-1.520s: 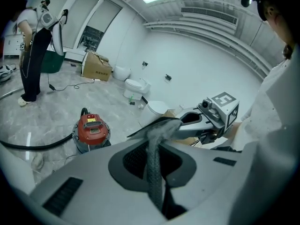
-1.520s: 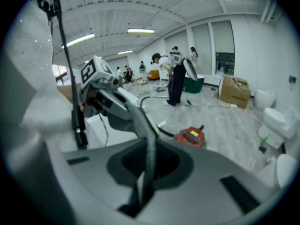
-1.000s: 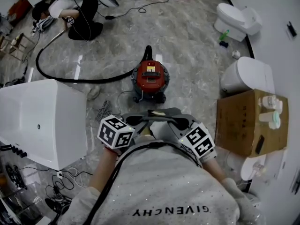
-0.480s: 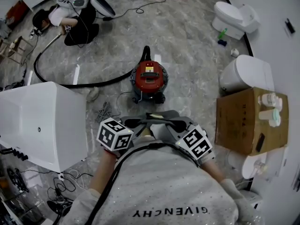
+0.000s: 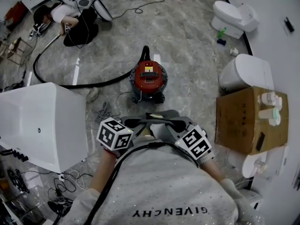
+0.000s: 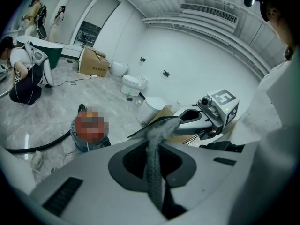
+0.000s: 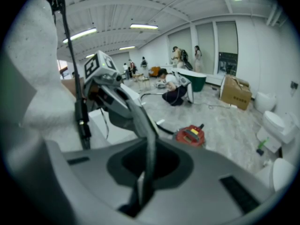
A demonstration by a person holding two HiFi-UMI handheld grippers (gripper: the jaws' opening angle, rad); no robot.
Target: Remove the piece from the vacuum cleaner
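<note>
1. Standing well back from the vac (image 5: 149,78): it sits on the floor ahead, well apart from both grippers, untouched.
2. L gripper (image 6: 161,125): jaws pressed together, nothing between them. Held at chest height, tip pointing toward the R gripper (image 7: 149,134).
3. R gripper: jaws also pressed together, empty. The two tips nearly meet, prob. a rest/carry pose, not a working one.
4. Black hose (image 5: 70,84) runs from the vac's left side across the floor toward a crouching person (image 5: 75,20) far off. Likely the piece to pull, but can't tell for sure.
5. Next, as I judge it: walk up, bend down, spread jaws before any grip.
</note>
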